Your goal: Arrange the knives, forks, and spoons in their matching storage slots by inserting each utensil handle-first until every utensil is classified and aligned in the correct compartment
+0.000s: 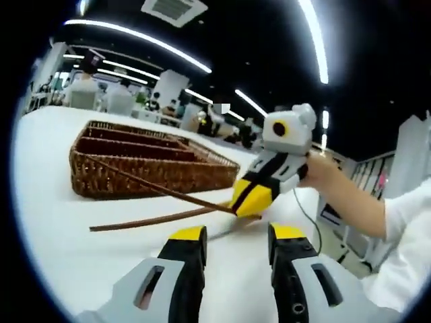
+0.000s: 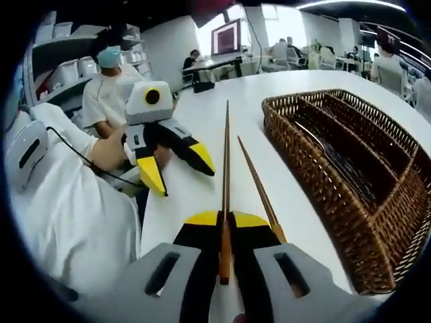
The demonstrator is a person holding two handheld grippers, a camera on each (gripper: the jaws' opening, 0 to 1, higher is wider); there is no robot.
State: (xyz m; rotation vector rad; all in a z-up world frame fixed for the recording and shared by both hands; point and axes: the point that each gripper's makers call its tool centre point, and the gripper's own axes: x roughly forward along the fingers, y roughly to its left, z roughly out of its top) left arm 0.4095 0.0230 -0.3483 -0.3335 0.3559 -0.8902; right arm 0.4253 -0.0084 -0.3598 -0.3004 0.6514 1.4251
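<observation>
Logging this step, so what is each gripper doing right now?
Left gripper: open, holding nothing.
Right gripper: closed on a brown chopstick; the second chopstick lies on the white table beside the wicker basket.

Right gripper (image 2: 225, 225) clamped on a brown chopstick (image 2: 225, 182), second chopstick (image 2: 258, 187) lying beside on the white table (image 2: 283, 84), wicker basket (image 2: 350, 175) right, left gripper (image 2: 183, 169) spread open.

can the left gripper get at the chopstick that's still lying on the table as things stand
Probably yes. The left gripper is open, and the loose chopstick lies on the bare table just ahead of its jaws. The right gripper, shut on the other chopstick, sits close to one end, so go for the free middle.
</observation>
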